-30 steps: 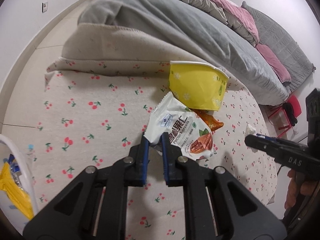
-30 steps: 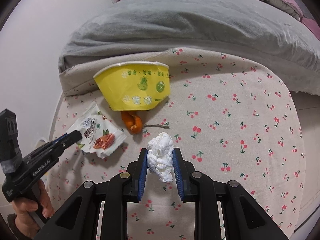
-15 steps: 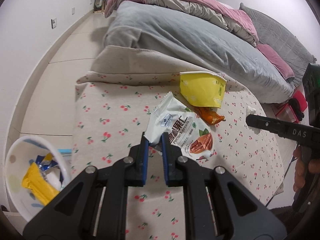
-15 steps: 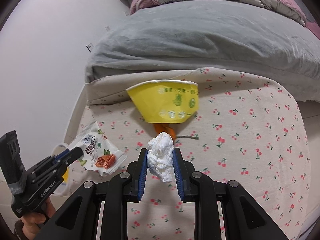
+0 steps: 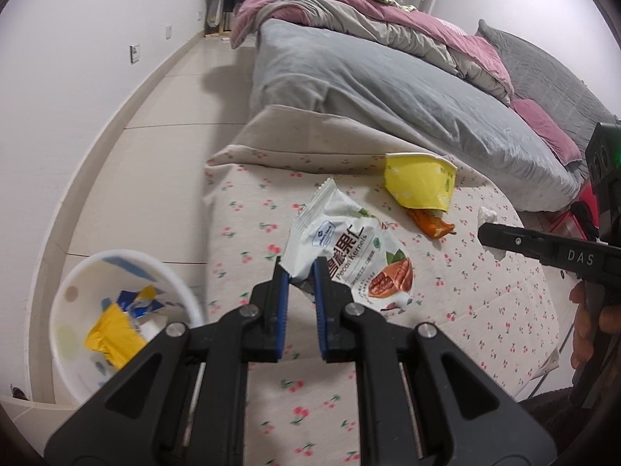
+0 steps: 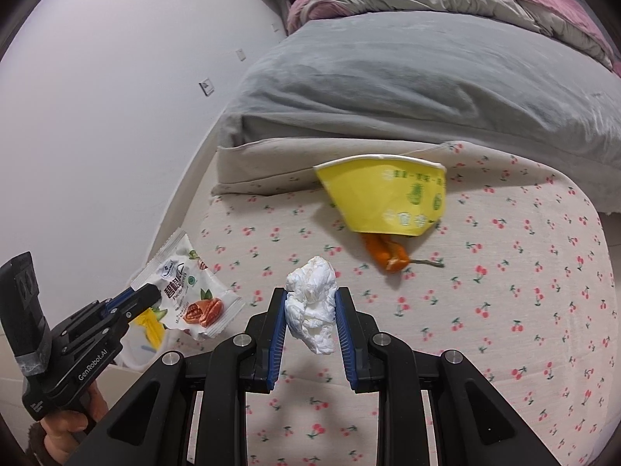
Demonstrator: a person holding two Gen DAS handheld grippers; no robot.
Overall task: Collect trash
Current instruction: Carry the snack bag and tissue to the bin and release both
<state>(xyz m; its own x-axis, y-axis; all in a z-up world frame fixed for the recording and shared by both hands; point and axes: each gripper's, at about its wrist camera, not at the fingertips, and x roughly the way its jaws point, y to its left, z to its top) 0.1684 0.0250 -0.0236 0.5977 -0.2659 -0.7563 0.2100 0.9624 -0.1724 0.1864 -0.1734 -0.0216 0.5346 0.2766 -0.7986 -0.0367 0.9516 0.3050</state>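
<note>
Left wrist view gives me the whole job at once: the bed (image 5: 407, 89) at the back, the cherry-print cloth (image 5: 485, 291) covering the surface in front of it, and the white bin (image 5: 116, 272) down on the floor off the cloth's left edge. That bin is my landmark, and I judge both loads are headed there.

My left gripper (image 5: 299, 283) has its jaws clamped on the lower corner of the pecan wrapper (image 5: 341, 248), which hangs clear above the cloth, up and right of the bin. It's only a corner pinch, so I want a smooth swing, no flicking, and release only once the whole packet hangs over the bin's mouth.

My right gripper (image 6: 310, 310) has its jaws squeezed on the tissue wad (image 6: 312, 306), farther from the bin than the wrapper. Soft, light stuff: hold pressure steady, follow the left hand in, don't crowd it at the rim.

Left on the cloth, far from the bin: the yellow paper cup (image 6: 384, 202) on its side, the orange scrap (image 6: 386, 256) poking out from under it. Those look like the next trip.
</note>
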